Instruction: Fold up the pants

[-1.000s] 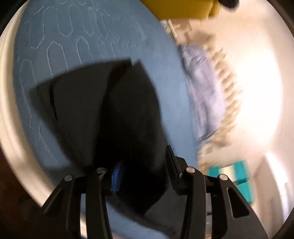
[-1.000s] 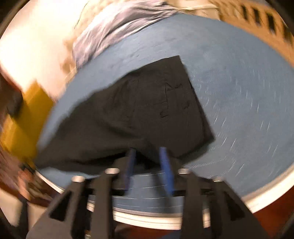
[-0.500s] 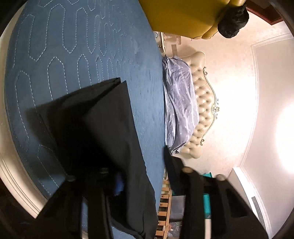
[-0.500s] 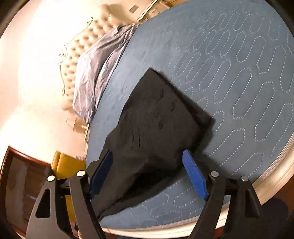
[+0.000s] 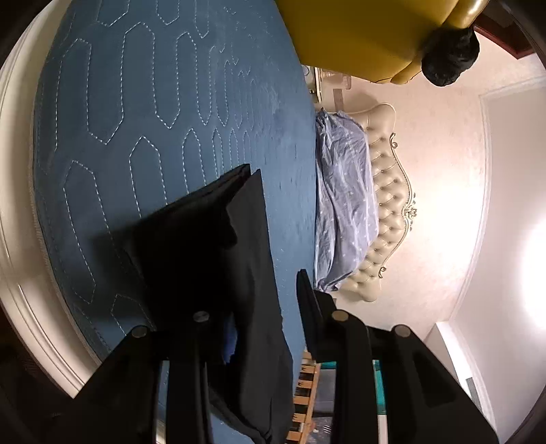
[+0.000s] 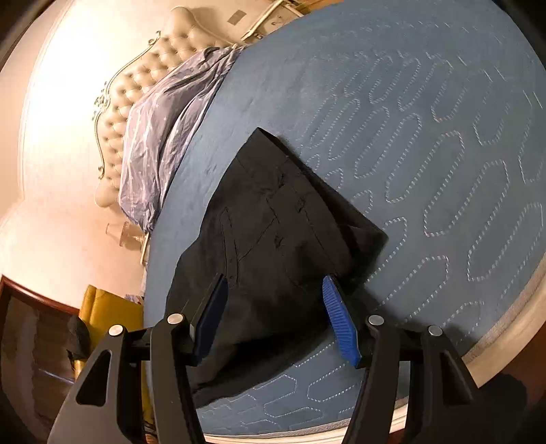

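Pants (image 6: 273,235) lie folded; right gripper (image 6: 273,310) and left gripper (image 5: 266,307) jaws spread wide

A quilted blue bed cover (image 6: 426,143), tufted cream headboard (image 5: 385,205), yellow chair (image 5: 358,30), warm-lit cream walls (image 5: 443,143).

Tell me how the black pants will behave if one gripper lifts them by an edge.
The pants will probably droop and unfold: they are thin cloth, lying in loose layers on the bedspread. They look light, so one gripper should manage. The layered edges may slide apart, since nothing pins them.
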Tool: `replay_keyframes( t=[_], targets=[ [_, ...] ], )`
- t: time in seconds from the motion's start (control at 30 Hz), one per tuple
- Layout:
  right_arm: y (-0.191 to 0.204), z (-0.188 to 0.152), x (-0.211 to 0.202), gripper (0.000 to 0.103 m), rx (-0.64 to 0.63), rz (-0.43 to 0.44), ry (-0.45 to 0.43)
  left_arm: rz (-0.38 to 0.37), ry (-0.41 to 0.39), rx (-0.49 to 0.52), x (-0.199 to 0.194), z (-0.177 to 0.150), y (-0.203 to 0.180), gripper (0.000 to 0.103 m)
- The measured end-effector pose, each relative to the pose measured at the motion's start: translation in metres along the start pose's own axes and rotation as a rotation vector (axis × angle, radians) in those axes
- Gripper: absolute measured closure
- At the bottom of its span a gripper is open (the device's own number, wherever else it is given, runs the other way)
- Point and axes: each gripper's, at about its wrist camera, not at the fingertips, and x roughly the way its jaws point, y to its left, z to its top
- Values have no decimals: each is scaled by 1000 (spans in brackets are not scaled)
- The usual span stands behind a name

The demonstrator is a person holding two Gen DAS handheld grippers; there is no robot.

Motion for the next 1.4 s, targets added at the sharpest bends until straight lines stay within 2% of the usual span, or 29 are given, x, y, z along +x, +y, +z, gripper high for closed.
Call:
replay_keyframes(
  t=[0.03,0.07,0.13,0.17,0.23,0.33,0.4,0.47,0.53,0.67,0.77,0.9,1.07,1.17,1.4],
  targets=[
    [1,1,1,88,-15,-28,-1,-9,-3,10,-3,0,-1,83],
    [-1,4,1,93,-19,-33,-3,-4,-7,30,-5,-1,-2,88],
    [2,8,2,96,-41,-46,-2,61,-15,56,-8,-2,-2,98],
    [8,13,0,97,-75,-77,-5,96,-12,57,-6,-1,-2,99],
    [23,21,-9,98,-126,-72,-19,163,-3,67,-1,2,-4,100],
    [46,26,-22,99,-245,-133,-54,174,-13,142,-6,-1,-28,100],
    [33,29,-11,99,-225,-168,-29,231,-19,226,-7,-10,-39,100],
    [14,27,2,99,-170,-187,19,292,16,210,-1,-11,-25,100],
    [11,20,1,99,-177,-197,24,283,21,156,-2,-8,-10,100],
    [15,10,-16,99,-169,-155,3,286,13,182,-5,-7,-10,100],
    [24,2,-18,99,-196,-168,11,289,-7,163,-7,2,-7,100],
    [9,4,-5,99,-158,-183,49,312,-5,157,-7,2,6,100],
    [15,0,-4,99,-195,-203,44,295,-5,166,-14,4,1,100],
    [11,1,-4,99,-173,-190,51,287,-10,143,-17,6,6,100],
    [10,0,1,98,-223,-252,48,298,-5,162,-14,4,9,100]
  ],
)
